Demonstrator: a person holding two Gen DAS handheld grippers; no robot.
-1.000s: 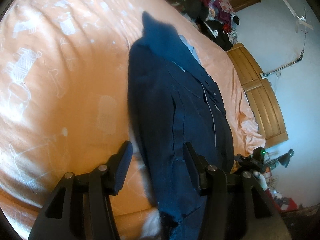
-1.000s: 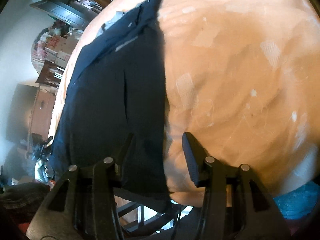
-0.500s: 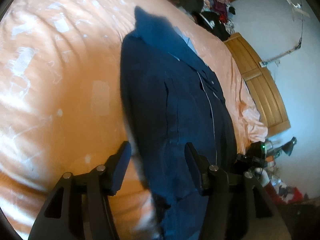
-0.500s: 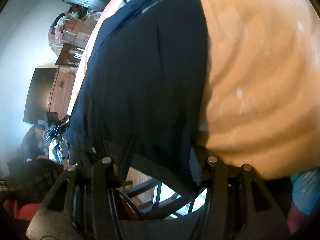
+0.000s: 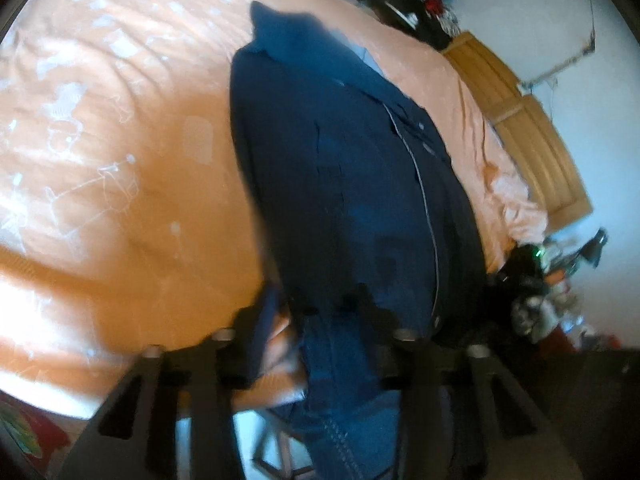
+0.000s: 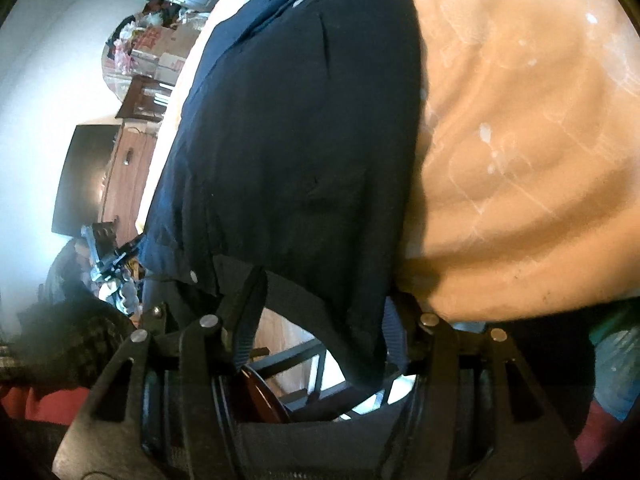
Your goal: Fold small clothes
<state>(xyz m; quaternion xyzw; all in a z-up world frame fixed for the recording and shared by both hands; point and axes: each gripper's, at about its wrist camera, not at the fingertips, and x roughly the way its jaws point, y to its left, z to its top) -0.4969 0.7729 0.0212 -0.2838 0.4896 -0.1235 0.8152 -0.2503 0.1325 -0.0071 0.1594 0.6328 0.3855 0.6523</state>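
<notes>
A dark navy button shirt (image 5: 340, 180) lies lengthwise on the orange bed sheet (image 5: 120, 160), collar at the far end and hem hanging over the near bed edge. My left gripper (image 5: 316, 316) is at the hem's left corner, jaws apart, with cloth draped between the fingers and over the right one. In the right wrist view the same shirt (image 6: 300, 140) fills the middle. My right gripper (image 6: 320, 312) is at the hem's right corner, also open, with the hem edge hanging down between its fingers.
The orange sheet (image 6: 520, 160) spreads wide on both sides of the shirt. A wooden headboard (image 5: 532, 140) and a pile of clothes (image 5: 420, 0) lie beyond the bed. A wooden cabinet (image 6: 128, 168) and dark screen (image 6: 80, 184) stand to the left. A metal frame (image 6: 304, 360) shows below the bed edge.
Both grippers have moved forward to the shirt's hem, so that the cloth now lies between their fingers. The shirt looks larger and closer in both views.
</notes>
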